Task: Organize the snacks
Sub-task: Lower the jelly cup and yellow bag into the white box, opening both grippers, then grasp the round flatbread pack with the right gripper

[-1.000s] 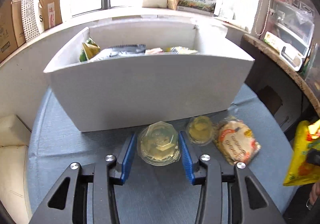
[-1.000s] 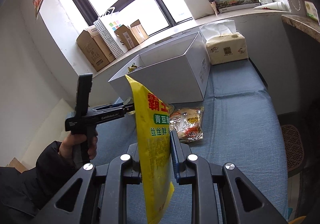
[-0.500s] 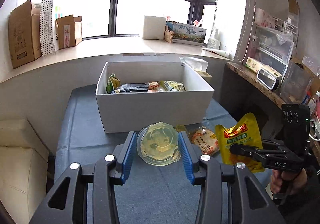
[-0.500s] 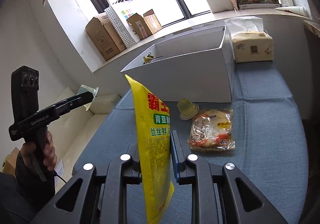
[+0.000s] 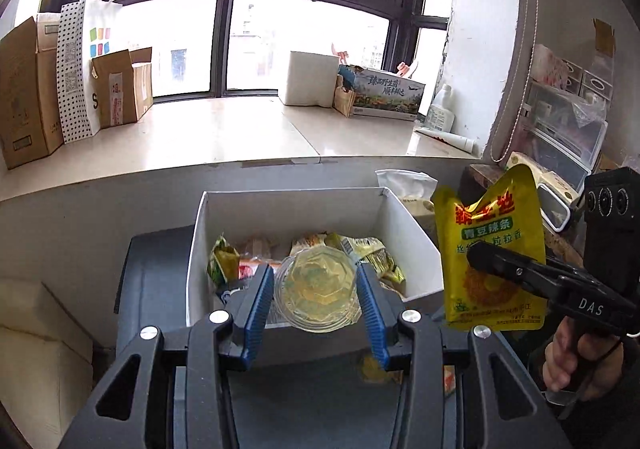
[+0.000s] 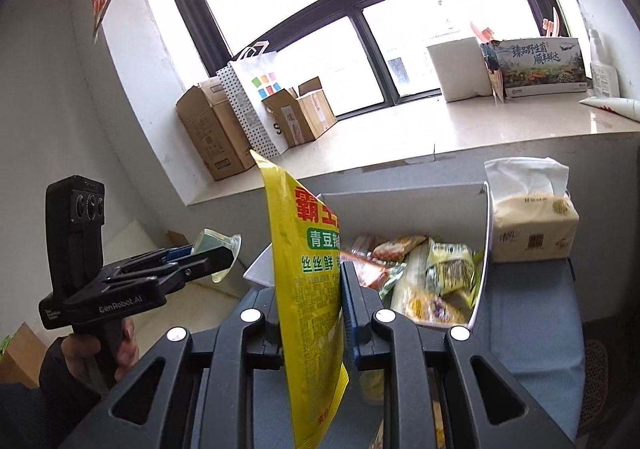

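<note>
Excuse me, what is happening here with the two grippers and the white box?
A person is sorting snacks into the white box, one handheld gripper in each hand. The left gripper clamps a clear jelly cup, held above the box. The right gripper pinches a yellow snack pouch upright beside it. Other packets already lie inside.

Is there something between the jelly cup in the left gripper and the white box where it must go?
Nothing visible. The jelly cup, held by the left gripper, hangs over the open white box. Below it lie only snack packets already inside.
</note>
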Tool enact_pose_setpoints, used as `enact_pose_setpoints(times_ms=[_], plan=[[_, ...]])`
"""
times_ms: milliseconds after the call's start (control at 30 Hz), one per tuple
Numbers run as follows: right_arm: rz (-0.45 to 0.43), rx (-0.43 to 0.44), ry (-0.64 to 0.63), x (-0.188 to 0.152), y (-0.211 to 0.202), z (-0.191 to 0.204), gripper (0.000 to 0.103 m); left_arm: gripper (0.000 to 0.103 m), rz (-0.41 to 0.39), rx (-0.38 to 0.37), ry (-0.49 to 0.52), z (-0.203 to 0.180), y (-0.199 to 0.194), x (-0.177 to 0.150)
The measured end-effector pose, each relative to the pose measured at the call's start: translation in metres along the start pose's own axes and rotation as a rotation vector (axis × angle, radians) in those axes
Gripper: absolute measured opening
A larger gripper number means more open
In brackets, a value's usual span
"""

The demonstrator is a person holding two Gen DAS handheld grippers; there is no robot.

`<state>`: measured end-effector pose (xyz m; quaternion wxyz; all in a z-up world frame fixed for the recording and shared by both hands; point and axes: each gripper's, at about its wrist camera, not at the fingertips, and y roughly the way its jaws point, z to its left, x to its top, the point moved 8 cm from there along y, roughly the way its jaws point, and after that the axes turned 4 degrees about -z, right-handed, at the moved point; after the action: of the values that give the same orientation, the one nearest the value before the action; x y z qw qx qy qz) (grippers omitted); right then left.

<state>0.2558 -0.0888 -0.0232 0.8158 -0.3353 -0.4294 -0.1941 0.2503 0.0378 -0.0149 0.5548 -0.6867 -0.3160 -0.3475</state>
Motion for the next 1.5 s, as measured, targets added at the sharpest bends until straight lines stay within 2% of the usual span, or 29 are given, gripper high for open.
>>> enact_pose_setpoints(times_ms=[167, 267, 300, 333, 367, 400, 433, 467, 533, 633, 767, 900, 1167, 1267, 1333, 1500], plan=[[0.018, -0.065, 0.095, 0.034, 0.041, -0.039, 0.023, 0.047, 0.047, 0.026, 0.000, 0.013, 0.064, 0.028], [0.033, -0.124, 0.080, 0.042, 0.059, -0.058, 0.023, 0.051, 0.085, 0.062, -0.001, 0.020, 0.094, 0.032], [0.037, -0.151, 0.067, 0.043, 0.064, -0.065, 0.023, 0.067, 0.092, 0.093, 0.011, 0.023, 0.102, 0.032], [0.046, -0.175, 0.061, 0.043, 0.070, -0.072, 0.025, 0.089, 0.105, 0.115, 0.010, 0.027, 0.109, 0.032], [0.052, -0.200, 0.064, 0.043, 0.074, -0.079, 0.038, 0.096, 0.113, 0.129, 0.001, 0.030, 0.113, 0.031], [0.064, -0.228, 0.076, 0.042, 0.077, -0.087, 0.058, 0.100, 0.109, 0.130, -0.013, 0.033, 0.115, 0.031], [0.073, -0.255, 0.093, 0.040, 0.078, -0.094, 0.099, 0.100, 0.107, 0.126, -0.027, 0.036, 0.115, 0.030], [0.055, -0.279, 0.102, 0.040, 0.075, -0.100, 0.103, 0.100, 0.111, 0.117, -0.036, 0.037, 0.115, 0.028], [0.035, -0.307, 0.083, 0.038, 0.071, -0.105, 0.103, 0.100, 0.109, 0.129, -0.037, 0.040, 0.113, 0.024], [0.080, -0.349, 0.064, 0.029, 0.072, -0.109, 0.103, 0.100, 0.113, 0.152, -0.021, 0.043, 0.112, 0.021], [0.076, -0.365, 0.054, 0.027, 0.069, -0.109, 0.103, 0.100, 0.108, 0.167, -0.015, 0.044, 0.105, 0.018], [0.059, -0.353, 0.038, 0.033, 0.060, -0.101, 0.103, 0.100, 0.065, 0.184, 0.021, 0.040, 0.085, 0.020], [0.008, -0.320, -0.058, 0.034, 0.018, -0.061, 0.103, 0.100, 0.003, 0.155, 0.057, 0.018, 0.021, 0.009], [-0.005, -0.292, -0.085, 0.018, -0.007, -0.045, 0.103, 0.101, -0.026, 0.125, 0.066, 0.007, -0.009, -0.007], [0.006, -0.299, -0.104, 0.000, -0.022, -0.037, 0.103, 0.102, -0.018, 0.126, 0.075, 0.001, -0.024, -0.023], [0.044, -0.335, -0.123, -0.062, -0.049, -0.031, 0.103, 0.102, 0.001, 0.076, 0.050, -0.012, -0.059, -0.074]])
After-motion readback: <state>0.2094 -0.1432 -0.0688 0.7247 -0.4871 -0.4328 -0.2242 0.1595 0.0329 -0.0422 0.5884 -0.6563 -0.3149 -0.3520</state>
